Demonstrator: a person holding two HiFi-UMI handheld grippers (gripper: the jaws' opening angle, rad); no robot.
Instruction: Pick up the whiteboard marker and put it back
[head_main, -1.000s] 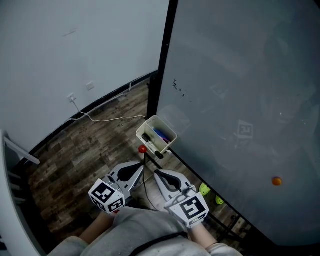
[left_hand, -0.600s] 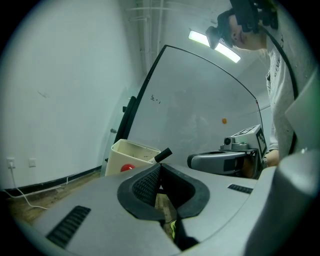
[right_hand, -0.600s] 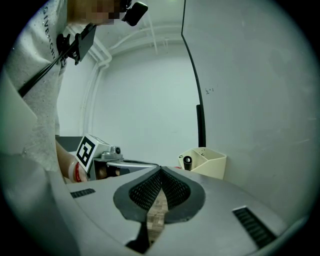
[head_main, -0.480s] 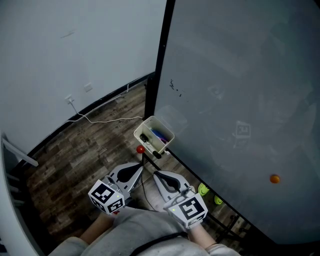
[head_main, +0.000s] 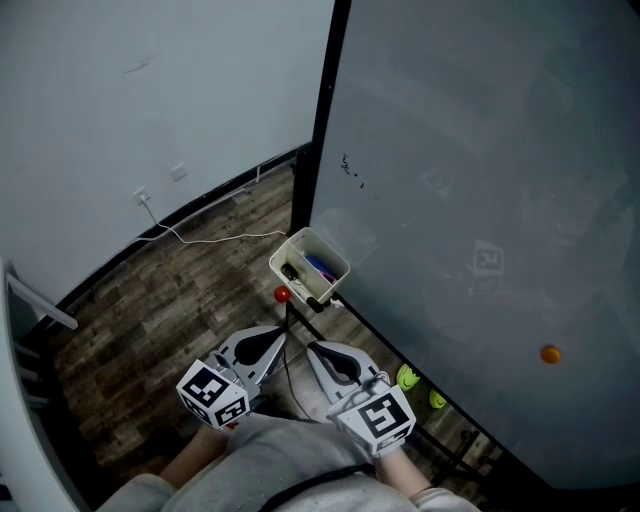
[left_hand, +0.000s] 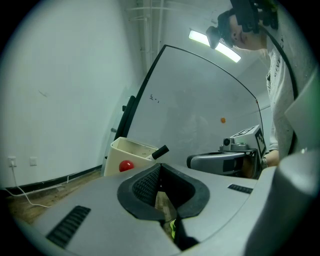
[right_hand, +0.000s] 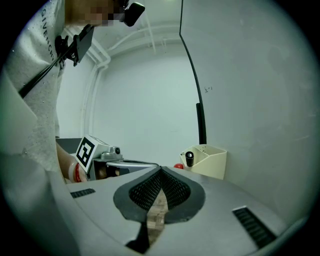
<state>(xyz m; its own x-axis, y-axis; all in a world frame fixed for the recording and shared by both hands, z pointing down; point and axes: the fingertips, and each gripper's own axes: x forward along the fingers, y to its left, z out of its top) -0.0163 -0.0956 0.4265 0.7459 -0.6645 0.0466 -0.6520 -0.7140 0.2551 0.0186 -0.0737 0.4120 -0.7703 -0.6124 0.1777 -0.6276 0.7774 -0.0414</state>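
**Looking steeply down from the person's head**, well above the scene, one camera takes in the grey-and-white left gripper (head_main: 279, 333) and its twin, the right gripper (head_main: 316, 350). Both sit low in frame over a dark wood-plank floor (head_main: 150, 300), with a tall grey whiteboard (head_main: 480, 200) filling the right.

Each gripper's own camera rides low and close behind its jaws, facing forward along them.

All three views share the whiteboard and the cream plastic bin (head_main: 300, 243) at its lower corner. The left gripper view also catches the right gripper at its right, and the right gripper view shows the left gripper at its left.
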